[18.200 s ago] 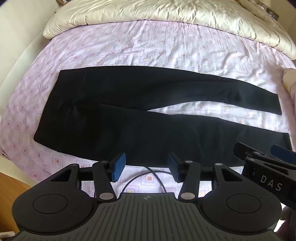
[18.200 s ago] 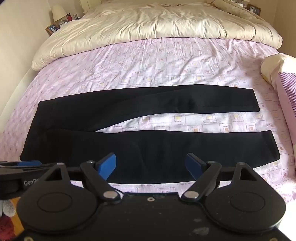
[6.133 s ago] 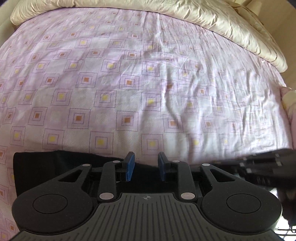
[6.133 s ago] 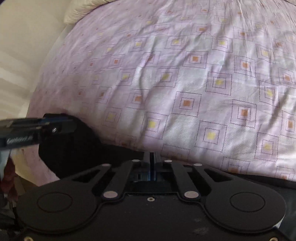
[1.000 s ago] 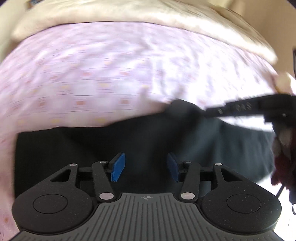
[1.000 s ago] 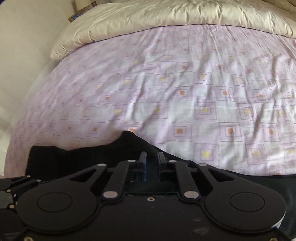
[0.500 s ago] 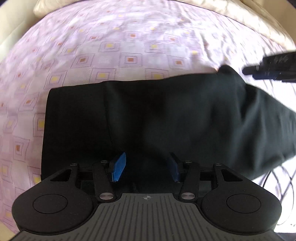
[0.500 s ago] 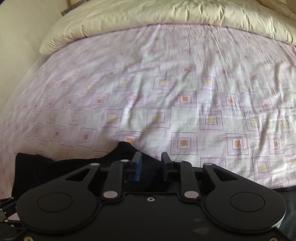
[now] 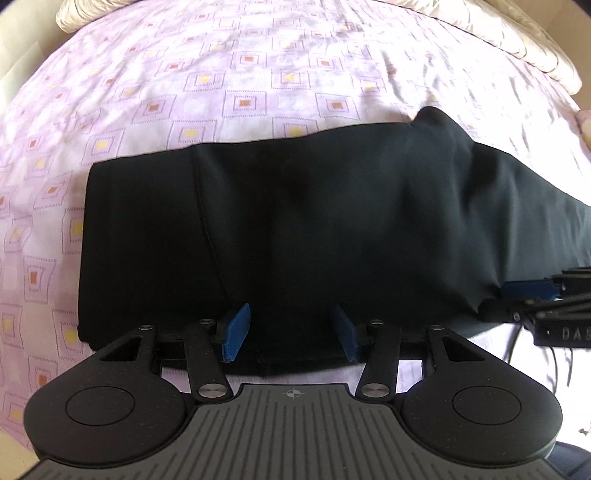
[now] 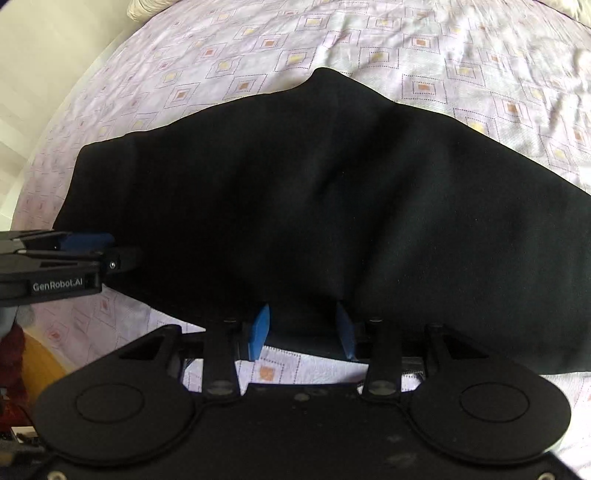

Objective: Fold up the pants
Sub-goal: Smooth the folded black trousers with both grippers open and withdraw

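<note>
Pants [image 9: 314,229], black and folded into a broad band, lay across the middle of both frames on the lilac patterned bedsheet [image 9: 240,74]. The left gripper [image 9: 291,332] sat low in its own view, blue pads spread wide over the near hem, holding nothing. The right gripper [image 10: 301,332] was likewise parted at the lower centre of its frame, gripping nothing, cloth just beyond its tips. A cream duvet [image 9: 517,33] edged the upper right.
</note>
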